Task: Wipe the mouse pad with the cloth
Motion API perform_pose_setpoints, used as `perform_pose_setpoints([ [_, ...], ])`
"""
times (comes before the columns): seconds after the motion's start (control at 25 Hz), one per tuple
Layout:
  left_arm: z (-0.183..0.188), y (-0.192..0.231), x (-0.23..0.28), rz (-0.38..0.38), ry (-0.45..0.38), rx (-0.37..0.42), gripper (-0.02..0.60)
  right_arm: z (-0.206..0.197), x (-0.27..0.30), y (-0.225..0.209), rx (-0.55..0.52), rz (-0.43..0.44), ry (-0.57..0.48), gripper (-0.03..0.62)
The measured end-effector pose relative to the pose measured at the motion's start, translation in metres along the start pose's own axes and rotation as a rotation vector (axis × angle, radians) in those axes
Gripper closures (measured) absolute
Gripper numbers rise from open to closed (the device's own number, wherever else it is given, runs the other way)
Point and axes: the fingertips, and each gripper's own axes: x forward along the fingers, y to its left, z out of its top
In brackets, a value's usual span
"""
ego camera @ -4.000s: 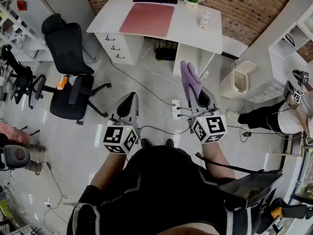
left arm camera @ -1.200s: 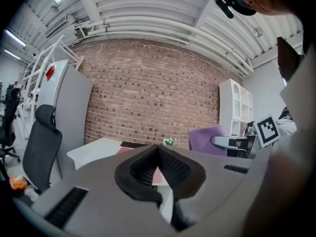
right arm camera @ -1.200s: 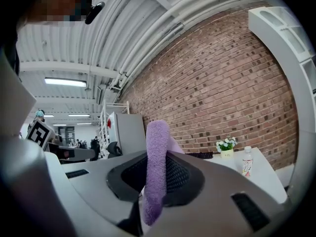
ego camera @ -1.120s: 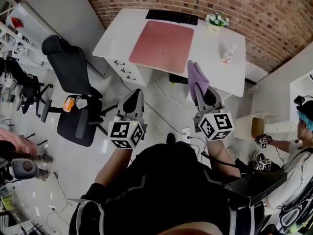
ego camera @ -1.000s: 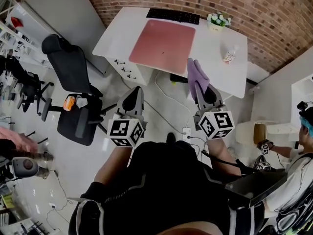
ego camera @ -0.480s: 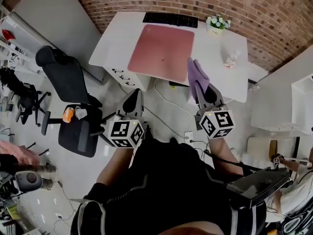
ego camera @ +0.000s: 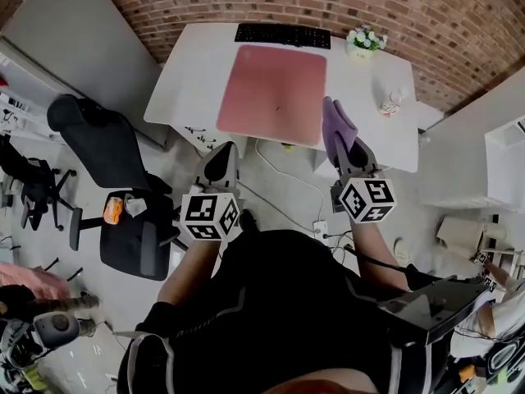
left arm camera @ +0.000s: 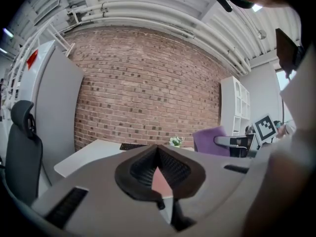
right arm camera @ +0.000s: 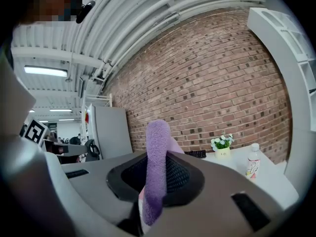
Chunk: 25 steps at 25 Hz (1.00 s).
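The head view alone shows the whole pink rectangular mouse pad [ego camera: 275, 93]; the right gripper [ego camera: 343, 148] clamps the fuzzy purple cloth [ego camera: 335, 125], which points lengthwise to 12 o'clock, and the left gripper [ego camera: 221, 153] is closed and empty.

Both forearms reach forward, with the left gripper [ego camera: 221, 156] and the right gripper [ego camera: 354, 156] held level and well apart. The left gripper's jaws are closed tip to tip with nothing between them. The right gripper's jaws are clamped on a purple cloth [ego camera: 336, 128], which sticks out past their tips.
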Motion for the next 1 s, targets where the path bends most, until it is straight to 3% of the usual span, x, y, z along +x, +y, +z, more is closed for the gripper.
perform_pose_setpoints([
  [0.24, -0.014, 0.036, 0.025, -0.043, 0.022, 0.006, 0.578, -0.026, 0.028, -0.007, 0.013, -0.082, 0.05, 0.534],
  [0.44, -0.033, 0.061, 0.041, -0.116, 0.063, -0.022, 0.578, -0.062, 0.044, -0.021, 0.043, -0.198, 0.115, 0.534],
  [0.68, -0.047, 0.094, 0.056, -0.189, 0.094, -0.001, 0.578, -0.097, 0.059, -0.036, 0.061, -0.328, 0.169, 0.534],
  [1.0, -0.078, 0.122, 0.082, -0.209, 0.163, -0.026, 0.578, -0.147, 0.084, -0.071, 0.073, -0.46, 0.29, 0.536],
])
